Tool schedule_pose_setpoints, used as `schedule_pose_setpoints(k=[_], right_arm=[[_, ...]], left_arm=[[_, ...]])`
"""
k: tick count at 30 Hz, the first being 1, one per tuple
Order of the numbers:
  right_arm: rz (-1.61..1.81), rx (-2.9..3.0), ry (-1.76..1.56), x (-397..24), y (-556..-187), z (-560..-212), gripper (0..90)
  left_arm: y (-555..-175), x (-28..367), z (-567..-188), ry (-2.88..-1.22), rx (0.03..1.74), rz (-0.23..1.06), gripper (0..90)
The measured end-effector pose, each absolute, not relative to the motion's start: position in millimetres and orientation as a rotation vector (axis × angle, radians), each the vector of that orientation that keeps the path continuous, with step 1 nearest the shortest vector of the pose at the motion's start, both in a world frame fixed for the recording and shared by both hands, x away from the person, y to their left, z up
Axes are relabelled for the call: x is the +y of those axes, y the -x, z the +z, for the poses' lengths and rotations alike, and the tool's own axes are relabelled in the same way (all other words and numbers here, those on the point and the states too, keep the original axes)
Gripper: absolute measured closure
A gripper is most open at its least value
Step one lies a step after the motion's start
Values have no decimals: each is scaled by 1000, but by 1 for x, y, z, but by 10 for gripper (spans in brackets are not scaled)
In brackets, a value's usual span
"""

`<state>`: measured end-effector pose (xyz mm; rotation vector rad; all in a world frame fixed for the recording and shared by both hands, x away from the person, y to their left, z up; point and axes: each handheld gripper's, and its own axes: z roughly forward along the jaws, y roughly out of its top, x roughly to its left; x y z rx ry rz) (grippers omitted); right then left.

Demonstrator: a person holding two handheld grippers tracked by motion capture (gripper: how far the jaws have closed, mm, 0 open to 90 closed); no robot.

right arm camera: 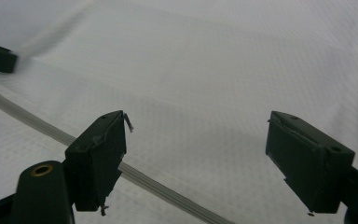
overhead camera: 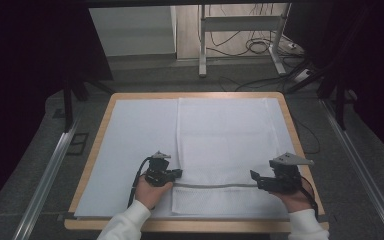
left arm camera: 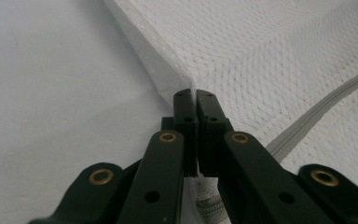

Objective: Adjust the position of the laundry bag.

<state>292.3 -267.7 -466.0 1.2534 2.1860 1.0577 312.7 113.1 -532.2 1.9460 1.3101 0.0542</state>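
So the white mesh bag [overhead camera: 225, 145] lies flat on the worktop [overhead camera: 97, 130], right of centre, reaching its near edge. The left gripper [overhead camera: 178, 173] is clamped tight on the bag's left edge. The right gripper [overhead camera: 254, 176] hovers jaws-wide over the grey zipper [overhead camera: 215, 186], both pointing inward.

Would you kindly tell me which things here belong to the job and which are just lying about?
Job:
- mesh bag
- zip
- left gripper, shut on the bag's edge
- right gripper, jaws open

Lying about:
- white sheet
- floor cables
- table frame
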Motion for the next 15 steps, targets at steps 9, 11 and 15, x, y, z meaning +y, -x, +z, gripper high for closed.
schedule_pose_setpoints(k=[9,11,15], right_arm=[[1009,2135,-1393,-302,-302,-463,225],[996,2122,-1422,-308,-305,-464,230],[961,2107,-1480,-320,-311,-467,238]], left_arm=[[-312,114,-531,-1937,1306,40,891],[-312,114,-531,-1931,1307,39,891],[-312,114,-531,-1933,1305,39,892]])
